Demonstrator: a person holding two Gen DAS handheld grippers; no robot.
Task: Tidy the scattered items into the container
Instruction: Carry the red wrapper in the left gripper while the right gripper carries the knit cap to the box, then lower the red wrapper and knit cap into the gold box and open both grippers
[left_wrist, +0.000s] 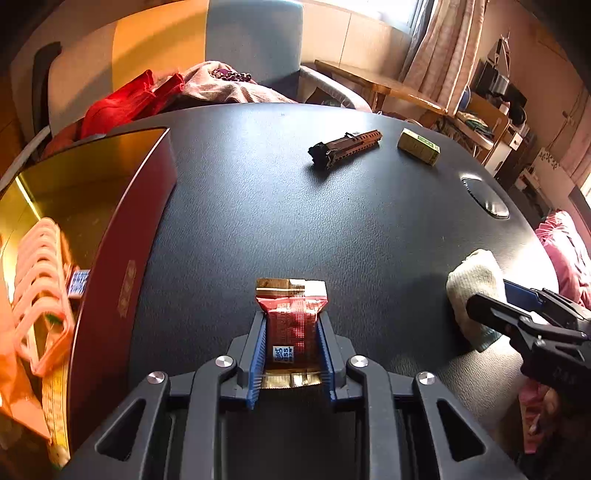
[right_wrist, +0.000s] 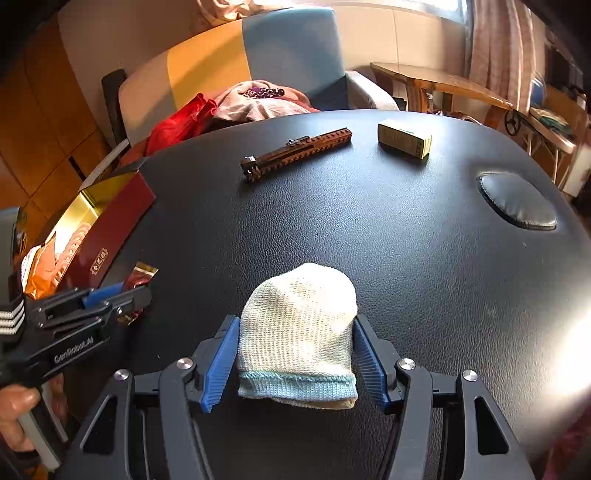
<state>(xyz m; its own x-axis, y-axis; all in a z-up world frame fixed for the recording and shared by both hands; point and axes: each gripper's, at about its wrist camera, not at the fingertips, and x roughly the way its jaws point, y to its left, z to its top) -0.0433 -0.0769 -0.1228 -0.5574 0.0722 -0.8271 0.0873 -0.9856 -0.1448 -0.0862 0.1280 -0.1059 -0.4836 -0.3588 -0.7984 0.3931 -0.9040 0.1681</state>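
Note:
My left gripper (left_wrist: 291, 319) is shut on a red snack packet (left_wrist: 291, 325) that rests on the black table (left_wrist: 332, 221). My right gripper (right_wrist: 295, 325) has its blue pads touching both sides of a folded pale sock (right_wrist: 297, 332) lying on the table; it also shows in the left wrist view (left_wrist: 474, 291). The red box with a gold lining (left_wrist: 110, 229) stands at the left and holds pink hangers (left_wrist: 40, 288). A brown brick-built bar (right_wrist: 295, 151) and a small yellow-green box (right_wrist: 404, 138) lie at the far side.
A round padded dimple (right_wrist: 517, 201) sits in the table at the right. Beyond the far edge stands an armchair (right_wrist: 258, 48) with red and pink clothes (right_wrist: 236, 107). A wooden table (right_wrist: 439, 81) and shelves stand at the back right.

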